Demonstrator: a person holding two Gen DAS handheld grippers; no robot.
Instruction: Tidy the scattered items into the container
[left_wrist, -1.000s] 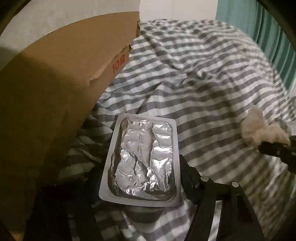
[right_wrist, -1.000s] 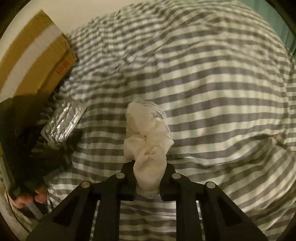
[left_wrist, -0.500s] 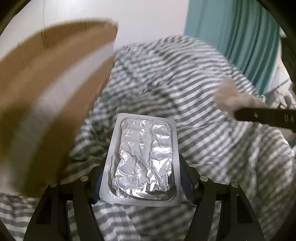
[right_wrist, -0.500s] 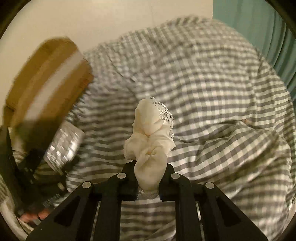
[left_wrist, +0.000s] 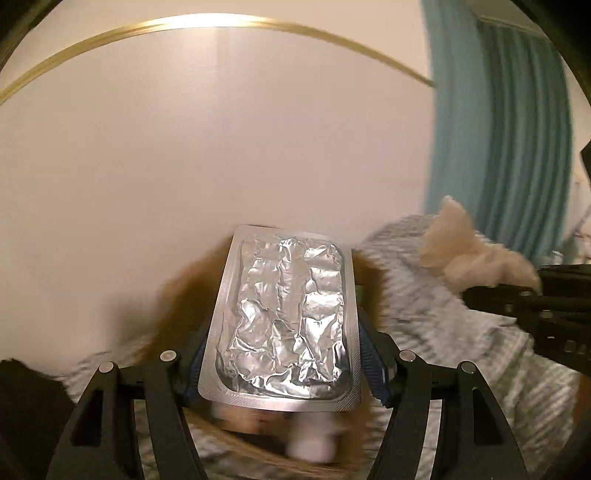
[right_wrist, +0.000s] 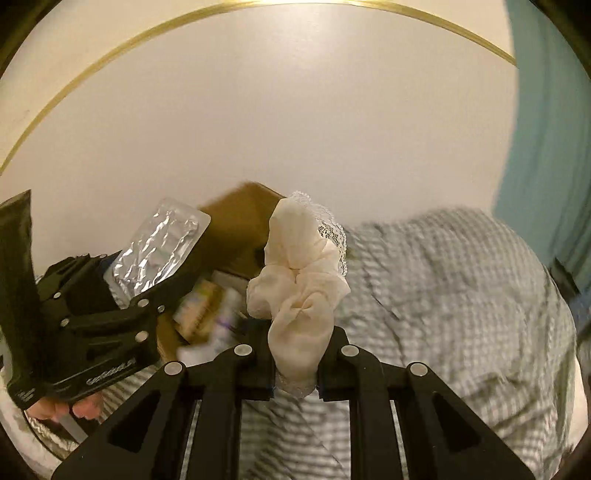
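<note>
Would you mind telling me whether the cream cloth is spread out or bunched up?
Bunched up: the cream cloth stands crumpled in the shut right gripper.

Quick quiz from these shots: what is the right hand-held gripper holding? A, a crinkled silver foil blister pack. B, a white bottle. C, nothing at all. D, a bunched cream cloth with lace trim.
D: the right hand-held gripper is clamped on the bunched cream cloth with lace trim, while the crinkled silver foil blister pack sits in the left hand-held gripper.
</note>
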